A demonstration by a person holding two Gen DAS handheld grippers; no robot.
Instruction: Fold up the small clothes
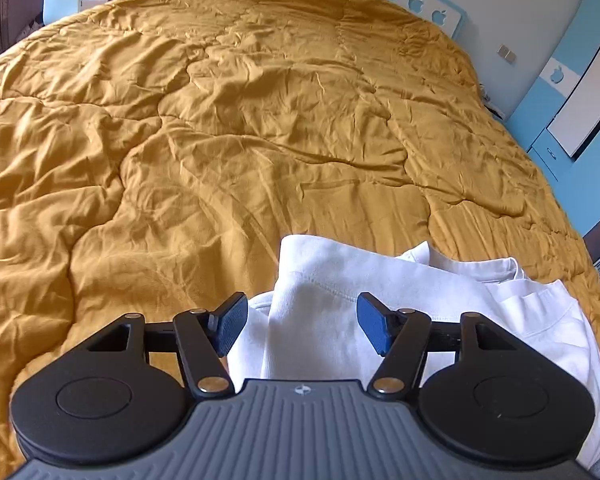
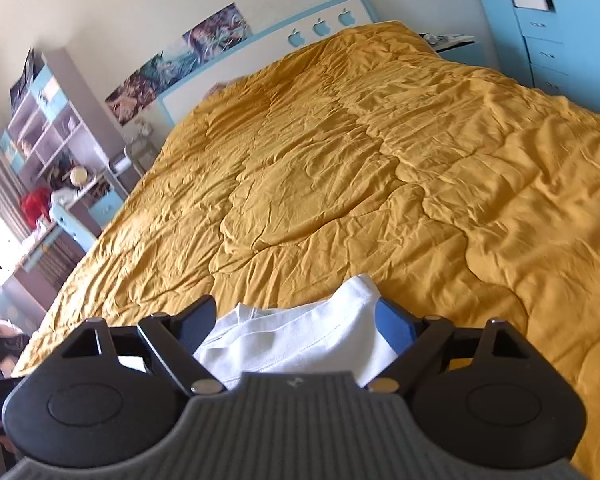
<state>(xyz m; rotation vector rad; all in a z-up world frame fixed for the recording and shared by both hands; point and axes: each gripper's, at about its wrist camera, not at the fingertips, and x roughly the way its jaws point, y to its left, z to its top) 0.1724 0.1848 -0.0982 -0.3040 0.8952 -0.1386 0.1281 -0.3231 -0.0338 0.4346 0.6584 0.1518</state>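
Observation:
A white garment (image 1: 380, 288) lies bunched on the mustard quilt (image 1: 220, 140) near the bed's front edge, with a ribbed neckline showing at its right. My left gripper (image 1: 302, 322) hovers over its folded left part, open, its blue pads (image 1: 232, 326) clear of the cloth. In the right wrist view the same white garment (image 2: 300, 336) fills the gap of my right gripper (image 2: 296, 326). That gripper stands wide open; a fold of cloth overlaps its right pad (image 2: 396, 330), but nothing is pinched.
The mustard quilt (image 2: 380, 180) covers the whole bed. A white and blue headboard (image 2: 260, 64) with apple cut-outs stands at the far end. Blue drawers (image 2: 548, 48) flank the right side. A cluttered shelf and desk (image 2: 56, 152) stand at the left.

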